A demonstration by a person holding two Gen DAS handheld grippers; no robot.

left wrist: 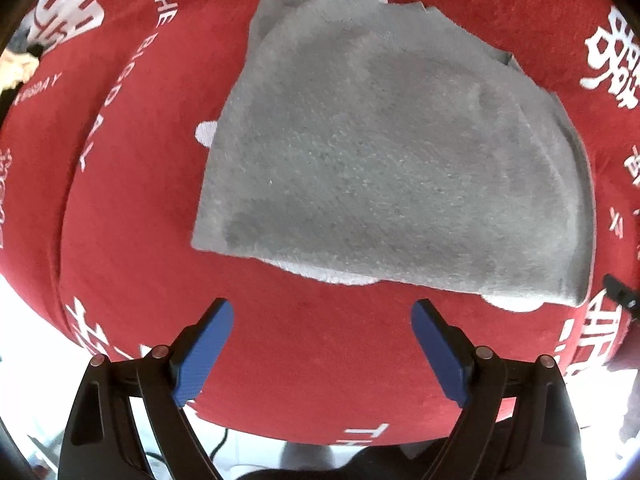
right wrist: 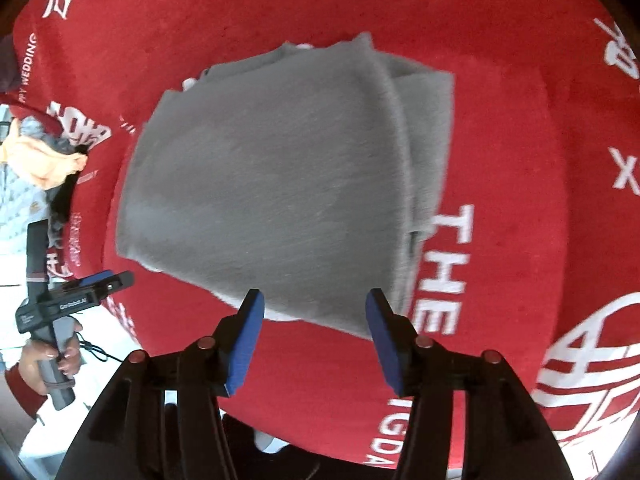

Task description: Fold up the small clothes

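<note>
Left gripper (left wrist: 322,312): jaws spread wide, empty, over red cloth (left wrist: 320,380). Folded grey garment (left wrist: 384,160) lies flat just ahead of its fingertips. Right gripper (right wrist: 316,304): jaws apart, holding nothing, tips at the garment's near edge.

The right wrist view is motion-blurred across the grey garment (right wrist: 272,184); white lettering on the red cloth (right wrist: 520,160) runs off-frame

Folded garment (left wrist: 384,168) lies flat on tablecloth (left wrist: 132,240), mid-table. Left gripper (left wrist: 322,312) hovers over bare cloth just near its edge. Clothes pile (right wrist: 44,160) sits at table's left edge.
</note>
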